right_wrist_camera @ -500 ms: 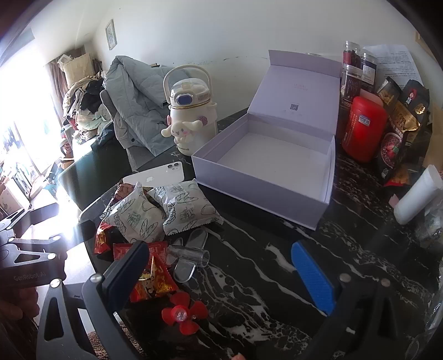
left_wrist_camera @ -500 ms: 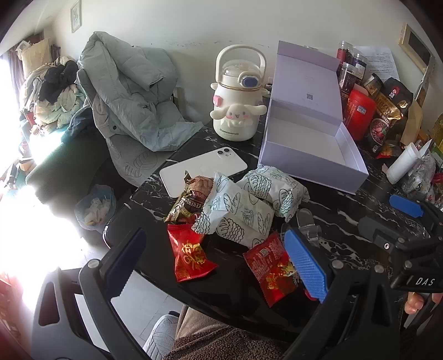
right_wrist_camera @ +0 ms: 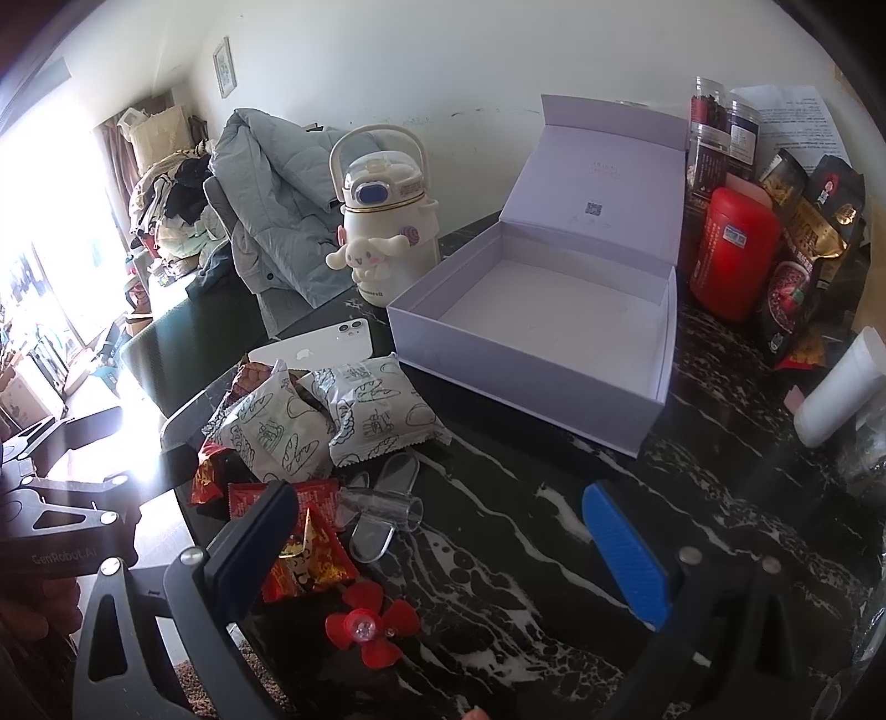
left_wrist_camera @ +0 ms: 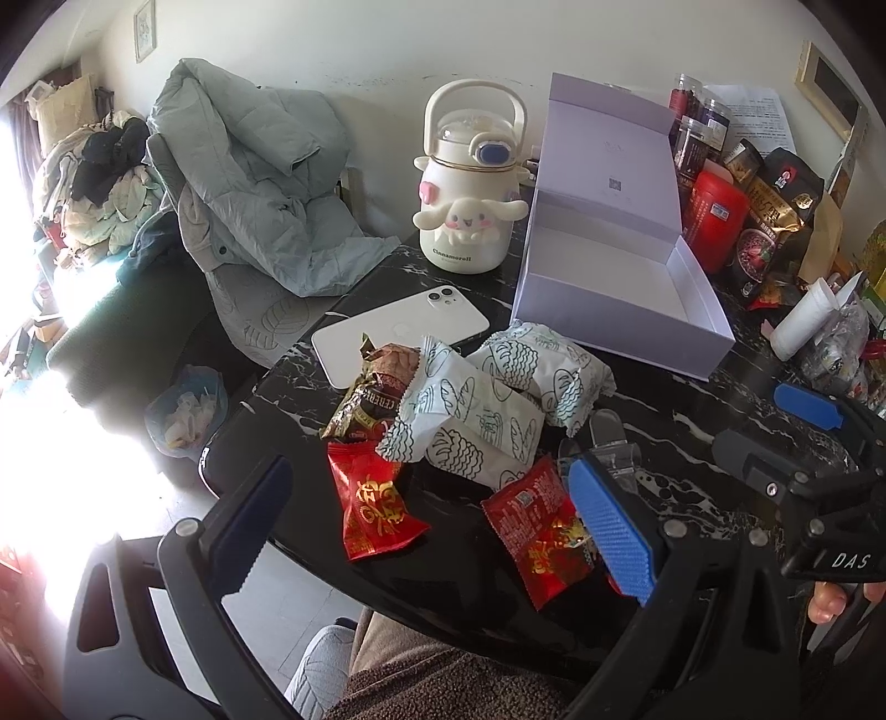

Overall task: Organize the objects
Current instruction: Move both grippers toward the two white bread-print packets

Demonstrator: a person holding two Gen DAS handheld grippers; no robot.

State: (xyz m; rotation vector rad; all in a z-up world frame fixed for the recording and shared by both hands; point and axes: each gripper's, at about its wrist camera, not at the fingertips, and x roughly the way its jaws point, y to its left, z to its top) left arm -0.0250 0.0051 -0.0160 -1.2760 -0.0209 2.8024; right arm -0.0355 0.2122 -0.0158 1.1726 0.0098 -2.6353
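A plain off-white wall (left_wrist_camera: 343,50) runs behind the black, white-veined marble desk (right_wrist_camera: 498,554). A small framed picture (left_wrist_camera: 145,30) hangs high on the wall at the left. Hard daylight floods in from the left and bleaches the pale floor (left_wrist_camera: 83,471). A chair (left_wrist_camera: 243,310) draped with a grey-green padded jacket (left_wrist_camera: 266,183) stands beside the desk, and farther back a heap of clothes (left_wrist_camera: 94,188) is piled up.

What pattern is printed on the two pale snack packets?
Dark line drawings of bread loaves on the pale snack packets, clearest in the left wrist view.
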